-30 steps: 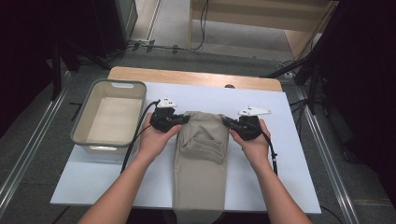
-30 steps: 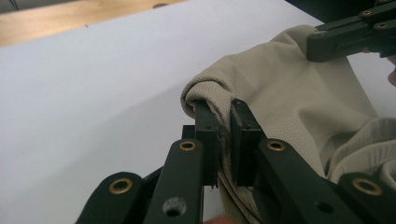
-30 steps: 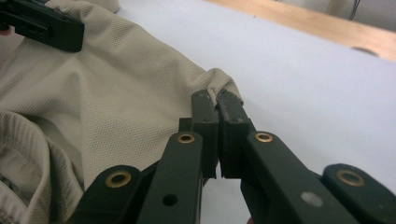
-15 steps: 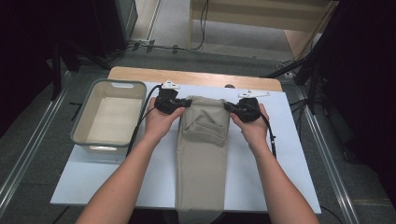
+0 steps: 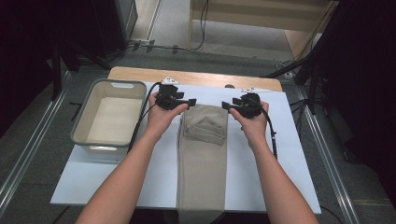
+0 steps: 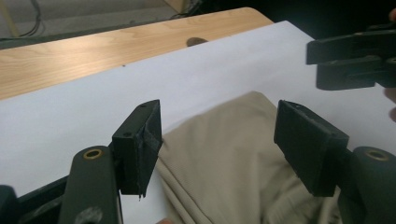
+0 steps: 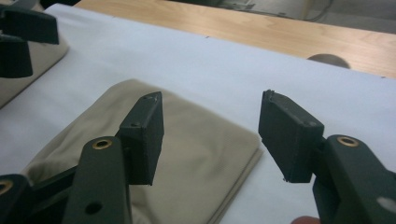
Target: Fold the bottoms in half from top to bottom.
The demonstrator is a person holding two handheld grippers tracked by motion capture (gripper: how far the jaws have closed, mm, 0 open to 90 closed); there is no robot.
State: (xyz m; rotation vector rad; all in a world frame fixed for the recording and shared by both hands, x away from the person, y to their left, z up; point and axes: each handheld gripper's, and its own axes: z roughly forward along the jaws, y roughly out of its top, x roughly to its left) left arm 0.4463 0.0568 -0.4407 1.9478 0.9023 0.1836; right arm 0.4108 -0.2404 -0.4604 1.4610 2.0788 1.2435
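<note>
Khaki trousers (image 5: 201,154), folded into a long strip, lie on the white sheet (image 5: 280,154) from the far middle to the near edge. Their far end is doubled back on itself. My left gripper (image 5: 190,101) hovers at the far left corner of the fold and my right gripper (image 5: 225,105) at the far right corner. The jaws of both have just been opening. In the left gripper view the left gripper (image 6: 219,140) stands open above the fabric (image 6: 229,172), pads clear of it. The right gripper (image 7: 210,135) likewise stands open over the cloth (image 7: 187,158).
An empty grey tub (image 5: 109,116) stands on the sheet's left side, close to my left forearm. A bare wooden strip of table (image 5: 196,77) runs beyond the sheet. Dark floor, metal rails and stands surround the table.
Both grippers carried the folded end of the trousers farther from the person, then opened and let go of the fabric, which now lies flat.
</note>
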